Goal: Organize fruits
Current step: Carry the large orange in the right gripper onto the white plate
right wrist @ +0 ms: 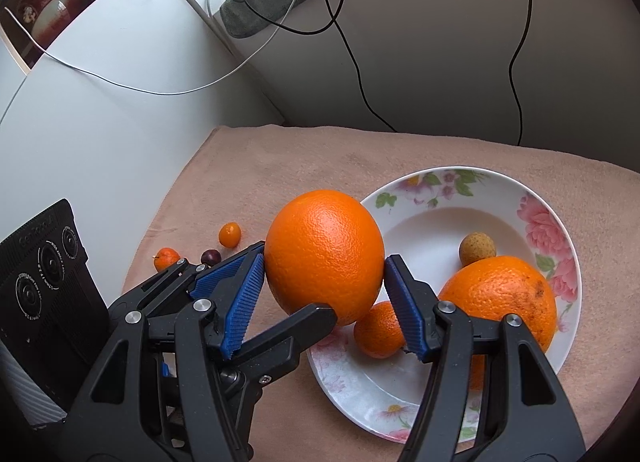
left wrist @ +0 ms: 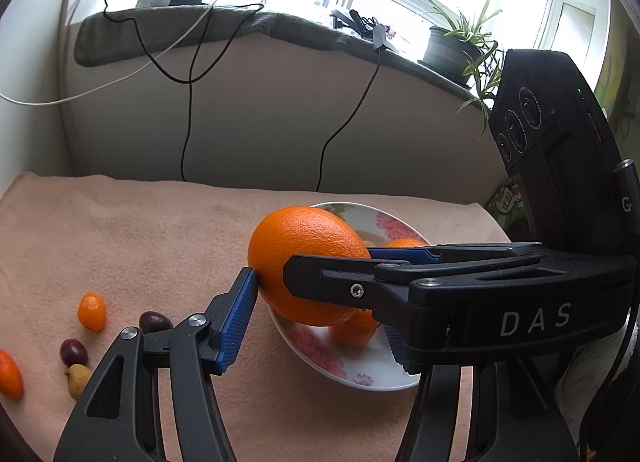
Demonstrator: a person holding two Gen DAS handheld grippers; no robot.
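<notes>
A large orange (left wrist: 304, 262) (right wrist: 324, 256) is held above the near rim of a floral plate (left wrist: 360, 376) (right wrist: 424, 222). Both grippers close on it: my left gripper (left wrist: 320, 294) grips it from the left, and my right gripper (right wrist: 324, 294) has its blue pads against both sides. The right gripper crosses the left wrist view as a black arm marked DAS (left wrist: 480, 294). On the plate lie another large orange (right wrist: 504, 298), a small mandarin (right wrist: 378, 330) and a longan (right wrist: 478, 248).
On the peach towel (left wrist: 140, 230) left of the plate lie kumquats (left wrist: 92, 312) (right wrist: 230, 234), dark grapes (left wrist: 154, 322) (right wrist: 211, 257) and a longan (left wrist: 78, 380). Behind, cables (left wrist: 186, 110) hang over a wall. A white cabinet (right wrist: 100, 110) stands at the left.
</notes>
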